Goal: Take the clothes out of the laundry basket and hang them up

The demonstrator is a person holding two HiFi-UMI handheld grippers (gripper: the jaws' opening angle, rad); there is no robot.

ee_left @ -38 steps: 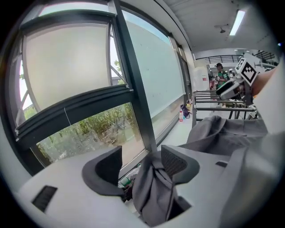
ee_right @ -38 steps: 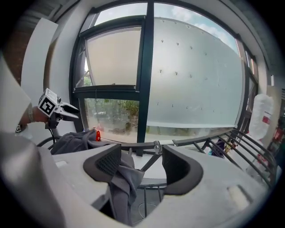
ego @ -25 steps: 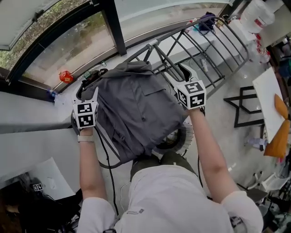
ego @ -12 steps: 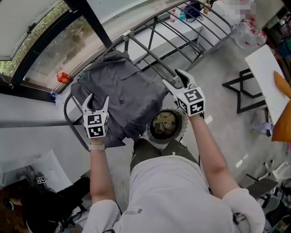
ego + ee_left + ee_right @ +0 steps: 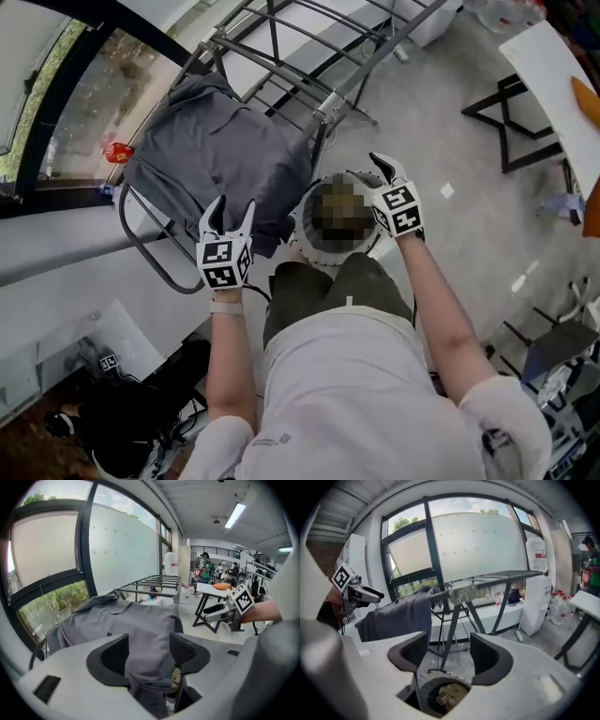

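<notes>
- Both grippers backed off the grey shirt [image 5: 216, 159], now down by the laundry basket [image 5: 302, 232].
- Drying rack [image 5: 281, 56]: shirt draped over its near end.
- Basket: olive cloth [image 5: 449, 693] inside.
- Left gripper [image 5: 232, 204], right gripper [image 5: 384, 164]: jaws apart, empty.

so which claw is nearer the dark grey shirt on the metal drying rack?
Left. The left claw is at the lower hem of the dark grey shirt; the right claw is apart from it, above the round white laundry basket.
</notes>
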